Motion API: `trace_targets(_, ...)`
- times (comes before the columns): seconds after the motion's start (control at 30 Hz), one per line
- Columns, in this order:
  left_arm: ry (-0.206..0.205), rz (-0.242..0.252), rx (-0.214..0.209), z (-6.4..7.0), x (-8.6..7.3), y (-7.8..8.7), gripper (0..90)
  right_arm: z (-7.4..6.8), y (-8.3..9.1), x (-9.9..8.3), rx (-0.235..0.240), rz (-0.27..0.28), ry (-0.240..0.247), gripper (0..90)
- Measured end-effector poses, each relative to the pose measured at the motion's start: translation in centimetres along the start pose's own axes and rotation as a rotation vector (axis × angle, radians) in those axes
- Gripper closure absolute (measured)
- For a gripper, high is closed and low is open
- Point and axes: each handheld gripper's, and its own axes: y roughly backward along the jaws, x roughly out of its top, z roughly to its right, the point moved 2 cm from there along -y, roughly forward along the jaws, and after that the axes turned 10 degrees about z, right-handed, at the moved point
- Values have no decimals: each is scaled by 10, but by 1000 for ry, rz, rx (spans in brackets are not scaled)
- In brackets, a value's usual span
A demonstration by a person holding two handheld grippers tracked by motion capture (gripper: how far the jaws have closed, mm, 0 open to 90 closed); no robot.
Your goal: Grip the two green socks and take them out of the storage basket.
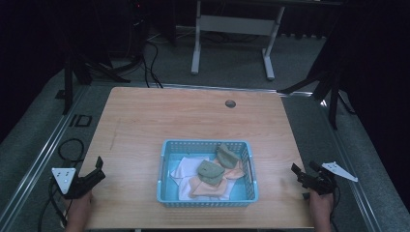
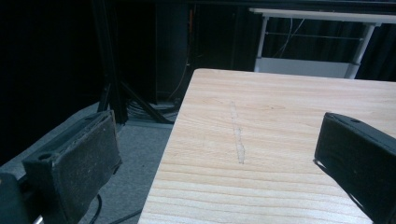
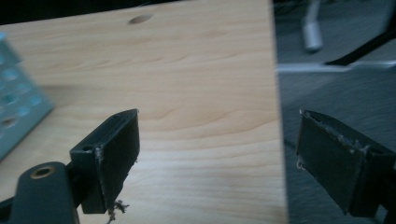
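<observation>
A light blue plastic basket (image 1: 208, 198) sits on the wooden table (image 1: 145, 125), near its front edge. Inside lie two green folded cloths (image 1: 211, 171), orange cloths (image 1: 208, 187) and a white cloth (image 1: 183, 170). My left gripper (image 1: 96, 170) is at the table's front left corner, held by a hand, open with nothing between its jaws (image 2: 219, 154). My right gripper (image 1: 299, 173) is at the front right edge, also open and empty (image 3: 217, 154). The basket's corner (image 3: 18, 112) shows at the left of the right gripper view.
A round cable hole (image 1: 230, 103) marks the table's far side. Beyond the table stands a white desk frame (image 1: 232, 29). Black tripod legs (image 1: 92, 67) and cables (image 1: 150, 58) lie on the grey floor at left and right.
</observation>
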Motion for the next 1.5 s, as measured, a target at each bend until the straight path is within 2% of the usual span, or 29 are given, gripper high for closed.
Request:
trace_targets(0.13,13,-9,-17,1,-1,-1,5,2,-2,-1,83,-59,-39,134)
trace_targets(0.2,13,-16,-27,1,-1,-2,5,1,-2,-2,90,-93,24,141)
trace_targets(0.27,17,-21,-34,1,-1,-2,5,0,-2,-3,125,-146,63,158)
trace_targets(0.33,19,-28,-40,2,-2,-3,5,0,-2,-4,194,-185,113,157)
trace_targets(0.4,12,-43,-52,2,-2,-4,5,-3,-2,-5,262,-209,209,155)
trace_targets(0.47,9,-49,-67,3,-2,-4,5,-5,-2,-6,329,-246,259,158)
trace_targets(0.53,1,-53,-69,4,-2,-4,5,-8,-3,-6,399,-294,290,160)
trace_targets(0.6,10,-55,-81,3,-2,-4,5,-10,-4,-5,439,-330,313,161)
trace_targets(0.73,12,-56,-84,2,-3,-4,5,-15,-4,2,487,-377,345,161)
trace_targets(0.8,8,-59,-91,3,-3,-5,5,-19,-4,6,517,-398,339,162)
trace_targets(0.9,-4,-63,-99,5,-3,-5,5,-30,-3,15,564,-432,358,162)
trace_targets(0.93,-4,-63,-99,5,-3,-5,5,-30,-3,15,564,-432,358,162)
trace_targets(1.03,-16,-70,-105,6,-4,-5,5,-48,-3,29,624,-470,397,164)
trace_targets(1.13,-13,-71,-106,6,-4,-5,5,-57,-4,41,640,-481,430,164)
trace_targets(1.3,-18,-71,-105,6,-4,-5,5,-71,-6,58,672,-490,457,164)
trace_targets(1.5,-18,-71,-104,6,-4,-5,5,-91,-10,72,705,-507,501,164)
